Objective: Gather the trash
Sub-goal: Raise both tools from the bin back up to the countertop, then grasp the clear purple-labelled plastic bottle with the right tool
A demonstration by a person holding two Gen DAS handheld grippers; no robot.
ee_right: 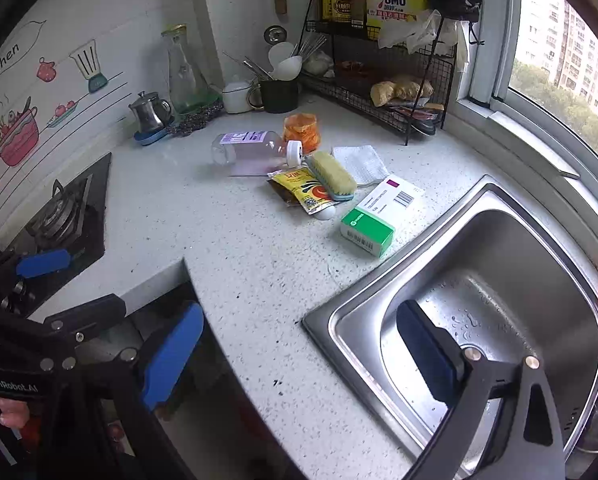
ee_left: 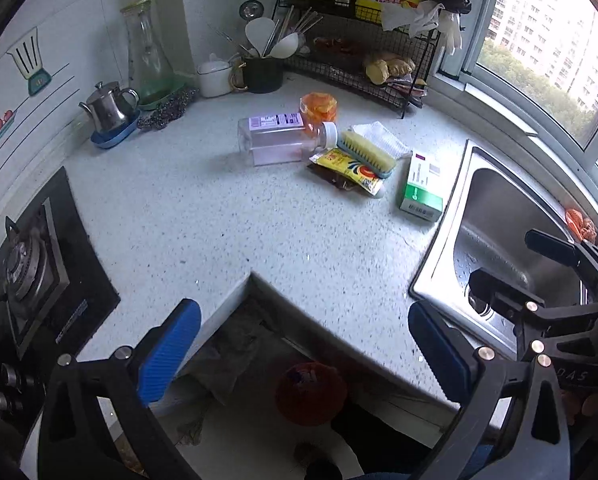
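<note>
On the speckled counter [ee_left: 219, 220] lie a clear plastic bottle [ee_left: 277, 140] on its side, an orange crumpled wrapper [ee_left: 319, 107], a yellow sauce sachet [ee_left: 351, 172] and a green-white box [ee_left: 422, 188]. They also show in the right wrist view: bottle [ee_right: 251, 152], wrapper [ee_right: 302, 131], sachet [ee_right: 303, 192], box [ee_right: 375, 220]. My left gripper [ee_left: 305, 352] is open and empty, off the counter's front edge. My right gripper [ee_right: 299, 360] is open and empty, over the counter edge beside the sink.
A scrub brush [ee_left: 366, 153] lies on the sachet, a white cloth [ee_left: 383, 138] behind it. A steel sink [ee_right: 479, 300] is at right, a gas hob [ee_left: 31, 276] at left. A wire rack [ee_left: 363, 52], utensil cup, kettle and glass carafe line the back wall.
</note>
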